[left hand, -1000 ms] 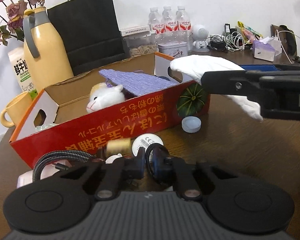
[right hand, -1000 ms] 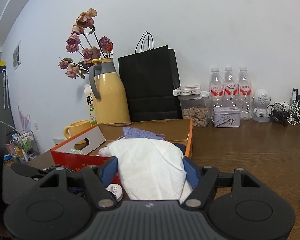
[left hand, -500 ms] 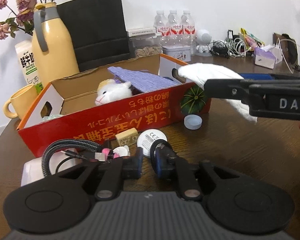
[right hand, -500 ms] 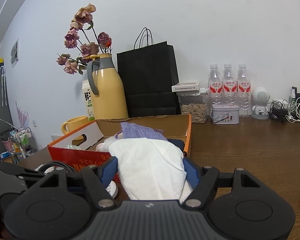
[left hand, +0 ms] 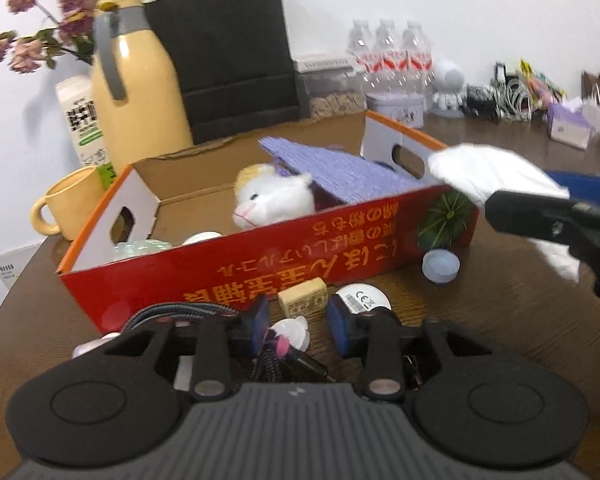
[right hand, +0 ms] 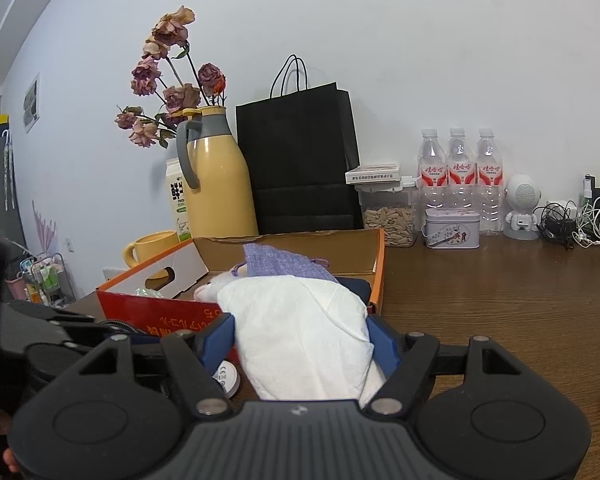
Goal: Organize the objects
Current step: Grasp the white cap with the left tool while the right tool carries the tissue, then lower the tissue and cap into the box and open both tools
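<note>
A red cardboard box [left hand: 284, 268] holds a white plush cat [left hand: 276, 200] and a purple cloth [left hand: 332, 172]. My right gripper [right hand: 300, 336] is shut on a white folded cloth [right hand: 300, 328], held by the box's right end; the cloth also shows in the left wrist view [left hand: 488, 172]. My left gripper [left hand: 298, 326] is open and empty, just in front of the box, above a braided cable [left hand: 180, 312], a small white-pink item [left hand: 292, 334], a tan block [left hand: 302, 300] and a white round disc [left hand: 362, 300].
A green pumpkin [left hand: 444, 218] and a blue cap [left hand: 440, 266] lie by the box's right corner. Behind the box stand a yellow jug [left hand: 136, 88], a yellow mug [left hand: 70, 204], a black bag [left hand: 228, 52], water bottles [left hand: 388, 60] and a tin [right hand: 452, 228].
My left gripper has opened from shut and risen and drawn back from the small items. The right gripper with the white cloth has shifted slightly towards the box.
</note>
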`<state>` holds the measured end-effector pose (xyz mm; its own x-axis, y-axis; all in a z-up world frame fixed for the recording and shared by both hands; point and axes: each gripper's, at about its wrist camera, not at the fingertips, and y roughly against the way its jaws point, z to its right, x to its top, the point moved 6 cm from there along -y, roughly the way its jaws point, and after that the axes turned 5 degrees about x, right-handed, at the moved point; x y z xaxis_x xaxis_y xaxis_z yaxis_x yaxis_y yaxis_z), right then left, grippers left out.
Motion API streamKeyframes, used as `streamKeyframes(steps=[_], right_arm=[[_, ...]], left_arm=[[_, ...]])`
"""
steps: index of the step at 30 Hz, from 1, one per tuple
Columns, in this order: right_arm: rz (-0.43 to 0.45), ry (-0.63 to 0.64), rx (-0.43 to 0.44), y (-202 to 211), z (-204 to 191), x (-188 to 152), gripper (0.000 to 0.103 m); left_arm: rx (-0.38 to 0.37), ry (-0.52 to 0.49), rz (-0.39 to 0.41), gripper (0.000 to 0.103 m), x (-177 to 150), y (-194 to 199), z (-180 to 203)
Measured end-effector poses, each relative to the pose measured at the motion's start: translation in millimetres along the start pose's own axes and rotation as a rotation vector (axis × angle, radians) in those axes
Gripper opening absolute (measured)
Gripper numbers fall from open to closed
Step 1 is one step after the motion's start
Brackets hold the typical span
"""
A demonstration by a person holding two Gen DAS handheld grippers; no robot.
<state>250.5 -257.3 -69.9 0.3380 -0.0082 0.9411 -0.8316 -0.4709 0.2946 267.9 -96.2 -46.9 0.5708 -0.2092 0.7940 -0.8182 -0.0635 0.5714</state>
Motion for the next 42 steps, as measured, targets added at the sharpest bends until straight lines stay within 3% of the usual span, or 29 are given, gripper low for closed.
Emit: streamKeyframes(steps=[3,6,11,15,30,42], right_arm=[[0.0,0.0,0.0,0,0,0,0.071],[0.001,0.003,0.003,0,-1,0,0.071],[0.0,0.006,0.007,0,-3,-1,0.071],[0.0,0.004,0.006,0,-2,-1,0.071],[0.03,0.036,0.0,-1,-8,6,0.071],[0.009,0.066,-0.055,-71,-28,57,0.071]], left_arm=[[0.024,-0.039,-0.046,0.025,-3,-12,3],[0.041,-0.042,-0.081,0.028,-10,-17,0],[-0.001,-0.008,-0.08,0.016,-14,-14,-5],[-0.03,0.002,-0.064,0.014,-16,-11,-2],[-0.072,0.132,0.181,0.015,22,50,-38],[-0.057,0.276,0.232,0.015,76,8,-94]])
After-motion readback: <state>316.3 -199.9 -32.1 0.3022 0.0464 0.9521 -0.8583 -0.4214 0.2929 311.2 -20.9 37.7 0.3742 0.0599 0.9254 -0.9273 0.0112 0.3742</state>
